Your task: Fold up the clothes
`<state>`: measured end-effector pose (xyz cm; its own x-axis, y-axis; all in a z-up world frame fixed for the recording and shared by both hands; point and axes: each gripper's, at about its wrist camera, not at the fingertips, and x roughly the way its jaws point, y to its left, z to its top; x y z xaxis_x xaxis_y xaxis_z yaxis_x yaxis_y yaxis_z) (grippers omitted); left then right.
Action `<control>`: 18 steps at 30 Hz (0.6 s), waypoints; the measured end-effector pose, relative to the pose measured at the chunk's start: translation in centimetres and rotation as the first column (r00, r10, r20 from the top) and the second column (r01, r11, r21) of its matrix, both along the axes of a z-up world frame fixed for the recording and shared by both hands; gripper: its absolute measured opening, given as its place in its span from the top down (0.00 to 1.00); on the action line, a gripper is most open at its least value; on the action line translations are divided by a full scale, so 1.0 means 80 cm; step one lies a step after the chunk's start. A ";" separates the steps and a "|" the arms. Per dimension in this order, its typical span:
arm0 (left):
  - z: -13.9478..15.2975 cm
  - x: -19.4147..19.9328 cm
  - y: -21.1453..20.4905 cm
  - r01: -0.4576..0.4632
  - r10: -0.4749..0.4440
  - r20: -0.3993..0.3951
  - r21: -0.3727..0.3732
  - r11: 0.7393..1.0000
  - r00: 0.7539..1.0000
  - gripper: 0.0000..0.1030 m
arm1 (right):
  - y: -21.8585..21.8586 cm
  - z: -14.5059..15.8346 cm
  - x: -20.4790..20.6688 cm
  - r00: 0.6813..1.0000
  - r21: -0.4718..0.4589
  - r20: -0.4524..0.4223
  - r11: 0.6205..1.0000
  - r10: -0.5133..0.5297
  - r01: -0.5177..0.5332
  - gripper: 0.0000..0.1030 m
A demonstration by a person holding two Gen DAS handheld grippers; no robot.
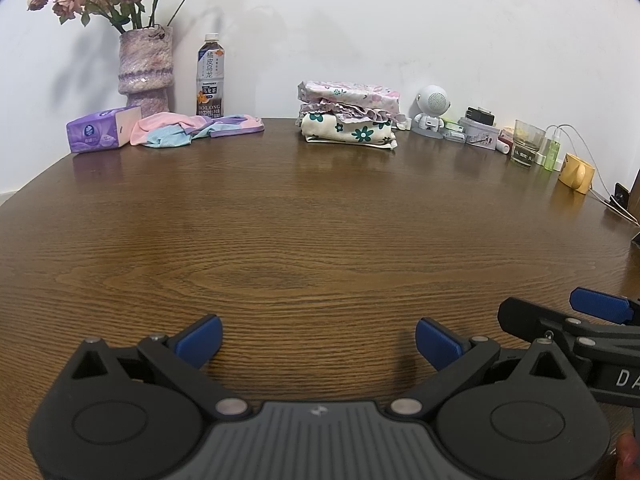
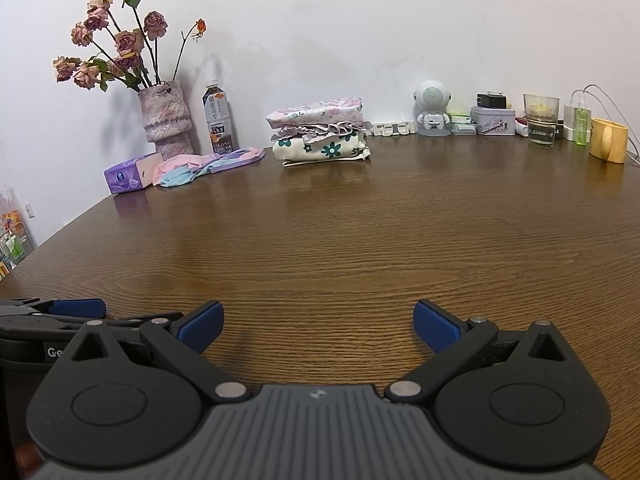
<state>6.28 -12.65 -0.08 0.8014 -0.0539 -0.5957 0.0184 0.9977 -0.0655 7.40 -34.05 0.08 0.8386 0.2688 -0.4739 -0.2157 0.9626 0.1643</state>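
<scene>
Both claws, the left claw (image 1: 318, 340) and the right claw (image 2: 318, 326), are wide open and hold nothing. The loose pink and blue cloth (image 1: 192, 130) lies far off, ahead and to the left by the vase (image 1: 146, 68), stretched sideways on the worktop (image 1: 320, 240). I think the left claw is nearer

I read "OOLONG" and Chinese characters on the clear plastic tea bottle's label (image 1: 209, 80); the neighbouring black gripper body (image 1: 612, 376) showed "DA", cut off.
</scene>
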 end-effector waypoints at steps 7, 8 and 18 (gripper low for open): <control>0.000 -0.001 0.000 0.002 -0.002 0.000 0.000 1.000 1.000 0.00 | 0.000 -0.001 -0.001 1.000 0.002 0.000 1.000 -0.008 0.008 0.00; 0.000 0.000 0.000 0.003 -0.003 0.000 0.001 1.000 1.000 0.00 | 0.000 -0.001 -0.001 1.000 0.002 0.001 1.000 -0.009 0.009 0.00; 0.000 -0.001 -0.001 0.003 -0.003 -0.002 0.006 1.000 1.000 0.00 | -0.001 -0.004 0.002 1.000 0.001 -0.008 1.000 -0.005 0.005 0.00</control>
<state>6.24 -12.72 -0.11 0.8003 -0.0522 -0.5973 0.0209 0.9980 -0.0591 7.54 -34.14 -0.22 0.8360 0.2654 -0.4803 -0.2097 0.9633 0.1674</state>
